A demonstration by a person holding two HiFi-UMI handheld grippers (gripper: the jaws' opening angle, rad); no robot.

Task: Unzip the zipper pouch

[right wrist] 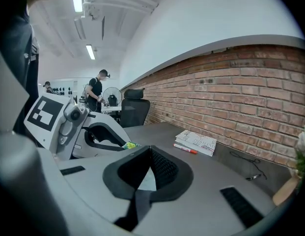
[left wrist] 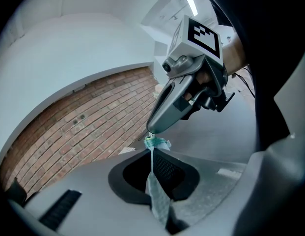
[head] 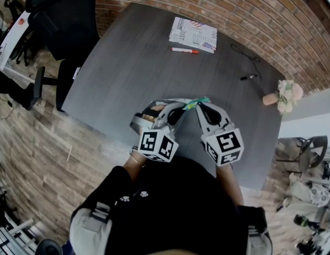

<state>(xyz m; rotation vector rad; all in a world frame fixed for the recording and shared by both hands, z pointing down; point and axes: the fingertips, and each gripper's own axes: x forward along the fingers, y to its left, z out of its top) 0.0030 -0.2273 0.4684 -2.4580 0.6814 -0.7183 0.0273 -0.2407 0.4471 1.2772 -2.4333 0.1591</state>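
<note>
Above the near part of the dark grey table (head: 133,62) I hold a thin, translucent pale zipper pouch (left wrist: 156,186) between both grippers. My left gripper (left wrist: 153,154) is shut on the pouch's edge, which runs up between the pads to a green tab (left wrist: 154,142). The right gripper (left wrist: 152,131) comes in from above with its tips closed at that tab. In the right gripper view its jaws (right wrist: 150,151) are shut with a pale sliver between them. In the head view the left gripper (head: 182,108) and right gripper (head: 199,106) meet at the green tab (head: 196,103).
At the table's far side lie a printed booklet (head: 193,34) and a red marker (head: 185,50). A black pen and cable (head: 248,77) and a small vase of flowers (head: 284,96) are at the right. A black office chair (head: 64,20) stands left. People (right wrist: 96,95) stand far off.
</note>
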